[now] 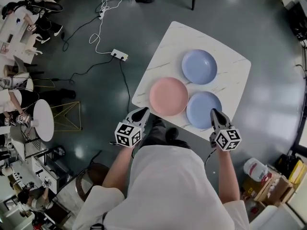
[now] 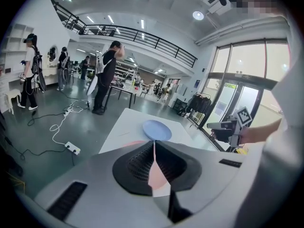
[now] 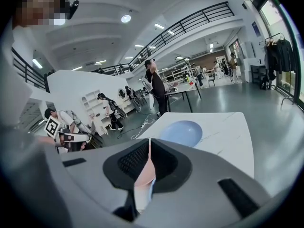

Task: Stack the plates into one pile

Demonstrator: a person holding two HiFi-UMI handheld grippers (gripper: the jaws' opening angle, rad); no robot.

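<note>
Three plates lie unstacked, close together on the white marble table: a pink plate at the near left, one blue plate just beside it at the near right, and another blue plate farther back. The left gripper points at the table's near edge by the pink plate, its jaws clenched on nothing. The right gripper, likewise closed and empty, sits at the nearer blue plate's rim.
</note>
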